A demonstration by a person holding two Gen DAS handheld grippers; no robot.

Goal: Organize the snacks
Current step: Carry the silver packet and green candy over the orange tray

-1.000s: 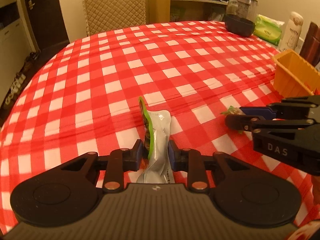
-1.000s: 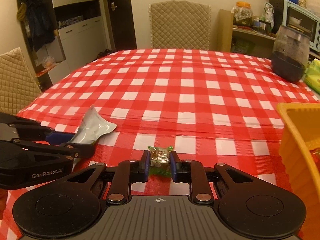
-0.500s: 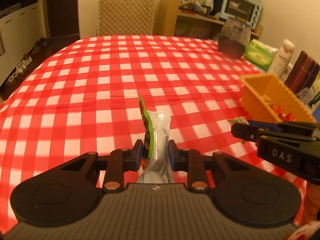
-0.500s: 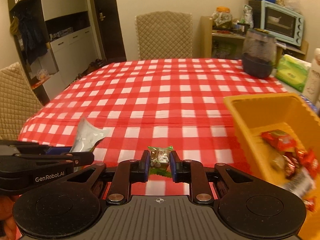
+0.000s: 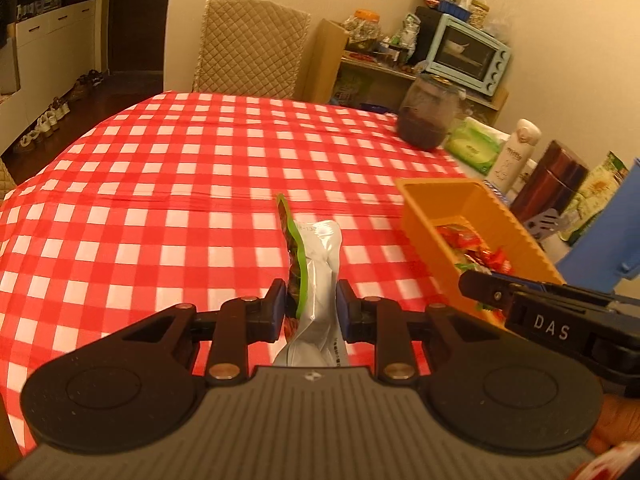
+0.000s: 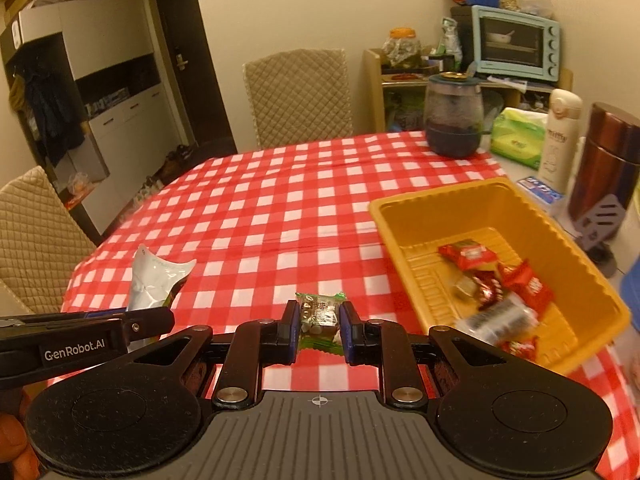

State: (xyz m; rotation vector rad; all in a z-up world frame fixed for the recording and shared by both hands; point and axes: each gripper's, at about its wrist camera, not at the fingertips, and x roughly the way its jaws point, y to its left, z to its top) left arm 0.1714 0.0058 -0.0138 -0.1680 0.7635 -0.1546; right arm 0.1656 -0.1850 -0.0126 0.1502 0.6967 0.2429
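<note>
tablecloth (image 6: 280, 216): red and white check
bin (image 6: 404, 216): orange-yellow
pouch (image 5: 320, 268): silver, green-edged
candy (image 6: 320, 314): green wrapper
wrappers in bin (image 6: 520, 280): red
toaster oven (image 6: 516, 42): pale blue

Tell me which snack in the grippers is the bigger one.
The silver pouch with the green edge, clamped in the left gripper. It stands well above the fingers, while the small green-wrapped candy in the right gripper barely fills the gap.

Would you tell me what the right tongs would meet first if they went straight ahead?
Probably the checked tablecloth: the right tongs, shut on a green candy, point left of the orange bin. Depth is unclear.
</note>
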